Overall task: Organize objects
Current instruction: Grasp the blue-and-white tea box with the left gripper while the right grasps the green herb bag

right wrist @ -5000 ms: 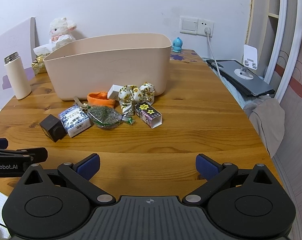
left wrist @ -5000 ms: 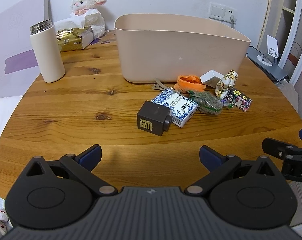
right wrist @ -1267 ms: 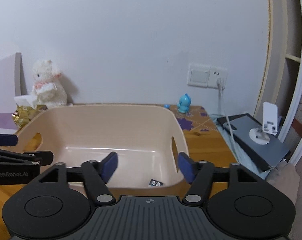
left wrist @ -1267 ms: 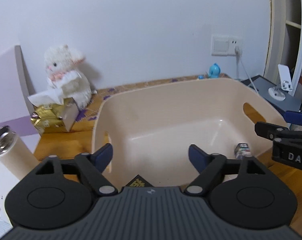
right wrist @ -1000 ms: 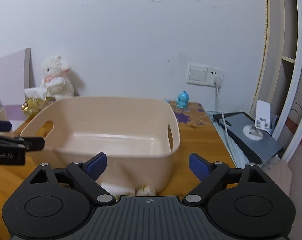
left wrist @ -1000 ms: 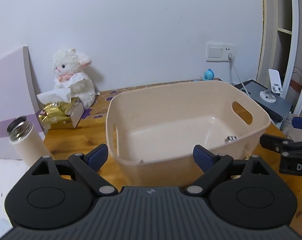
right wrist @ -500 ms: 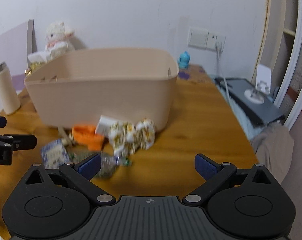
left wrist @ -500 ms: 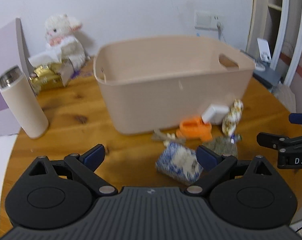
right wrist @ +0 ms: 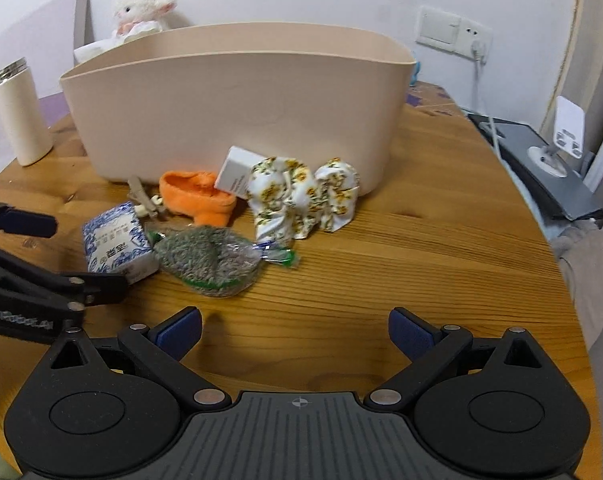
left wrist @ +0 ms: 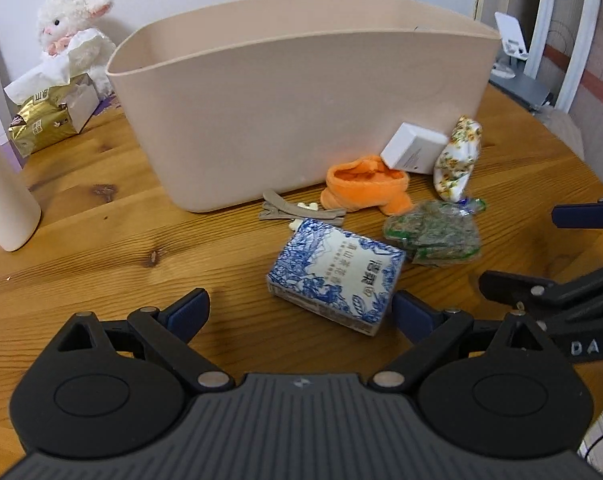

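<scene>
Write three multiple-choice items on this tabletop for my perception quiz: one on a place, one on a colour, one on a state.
1. Where is the white box?
A. Inside the bin
B. Leaning at the bin's front wall, beside the orange cloth
C. On the tissue pack

2. What colours are on the carton nearest the left gripper?
A. Blue and white
B. Red and black
C. Plain green

3. What state is the right gripper in?
A. Shut on the floral cloth
B. Shut on nothing
C. Open, holding nothing

Key: 1 B, it tilts against the beige bin, touching the orange cloth. 2 A, a blue pattern on white. 3 C, its fingers are spread over bare table; the floral cloth lies apart.
</scene>
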`<state>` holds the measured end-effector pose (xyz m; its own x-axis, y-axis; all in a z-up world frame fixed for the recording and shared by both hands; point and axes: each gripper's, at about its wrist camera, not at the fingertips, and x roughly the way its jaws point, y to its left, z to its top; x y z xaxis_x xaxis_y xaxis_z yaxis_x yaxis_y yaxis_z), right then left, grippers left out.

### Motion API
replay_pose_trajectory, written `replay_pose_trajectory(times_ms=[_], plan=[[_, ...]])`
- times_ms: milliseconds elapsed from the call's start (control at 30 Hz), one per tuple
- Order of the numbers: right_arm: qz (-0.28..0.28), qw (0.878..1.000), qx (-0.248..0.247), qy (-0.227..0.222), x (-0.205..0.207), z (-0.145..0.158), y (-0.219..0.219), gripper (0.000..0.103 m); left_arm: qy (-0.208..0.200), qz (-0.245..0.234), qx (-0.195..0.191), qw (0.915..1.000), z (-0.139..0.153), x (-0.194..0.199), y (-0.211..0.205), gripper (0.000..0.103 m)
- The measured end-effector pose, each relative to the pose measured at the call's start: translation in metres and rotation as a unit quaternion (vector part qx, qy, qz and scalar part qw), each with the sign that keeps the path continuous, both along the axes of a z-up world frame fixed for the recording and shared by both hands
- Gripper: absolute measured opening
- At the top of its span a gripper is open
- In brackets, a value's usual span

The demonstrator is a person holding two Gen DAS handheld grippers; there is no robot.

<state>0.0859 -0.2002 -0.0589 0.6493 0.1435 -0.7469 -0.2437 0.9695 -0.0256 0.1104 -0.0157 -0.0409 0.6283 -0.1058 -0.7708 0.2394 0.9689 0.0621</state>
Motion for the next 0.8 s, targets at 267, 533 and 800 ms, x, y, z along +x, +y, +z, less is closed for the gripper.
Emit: replay_pose_trajectory(times_ms=[267, 533, 800], plan=[[0.01, 1.0, 0.025, 0.003, 0.015, -0.006, 0.014, 0.102, -0.005, 0.017, -0.027, 0.9995, -0.008, 0.014, 0.018, 0.099], [0.01, 0.999, 0.049, 0.0, 0.028, -0.008, 0.027, 0.099, -0.014, 0.022, -0.029, 0.9992, -0.008, 0.027, 0.033, 0.099], [0.009, 0.999, 0.028, -0.022, 0.028, -0.005, 0.039, 0.047, -0.031, -0.003, -0.038, 0.9988, -0.003, 0.024, 0.038, 0.067]])
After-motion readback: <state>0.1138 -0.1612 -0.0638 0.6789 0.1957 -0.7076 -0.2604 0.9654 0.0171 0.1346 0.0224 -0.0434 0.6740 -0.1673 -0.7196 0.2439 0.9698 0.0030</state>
